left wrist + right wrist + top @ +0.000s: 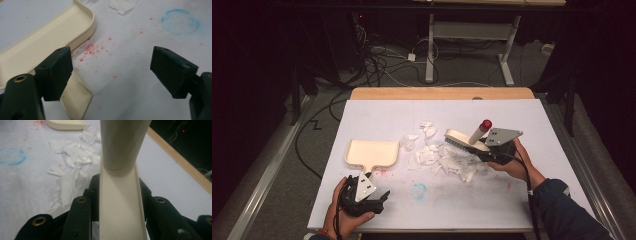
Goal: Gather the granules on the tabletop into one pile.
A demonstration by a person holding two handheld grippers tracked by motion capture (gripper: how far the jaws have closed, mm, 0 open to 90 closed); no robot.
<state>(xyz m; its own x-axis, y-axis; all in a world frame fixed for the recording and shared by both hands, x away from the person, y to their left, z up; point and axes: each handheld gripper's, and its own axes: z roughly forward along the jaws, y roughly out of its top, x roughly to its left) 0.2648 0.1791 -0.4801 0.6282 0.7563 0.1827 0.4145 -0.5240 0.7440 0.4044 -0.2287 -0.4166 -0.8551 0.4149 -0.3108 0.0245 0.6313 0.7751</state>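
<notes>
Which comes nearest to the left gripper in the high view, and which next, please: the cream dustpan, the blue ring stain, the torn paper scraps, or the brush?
Measured from the left gripper:
1. Cream dustpan, directly ahead; its handle reaches the gripper.
2. Blue ring stain, to its right on the white table sheet.
3. Torn paper scraps, ahead and right, mid-table.
4. Brush, farthest right, held in the right gripper.

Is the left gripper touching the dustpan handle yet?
Apart. The left gripper view shows the left gripper open, the dustpan handle beside one jaw, not between them.

dustpan (371, 152) left of paper scraps (443, 161)
</notes>
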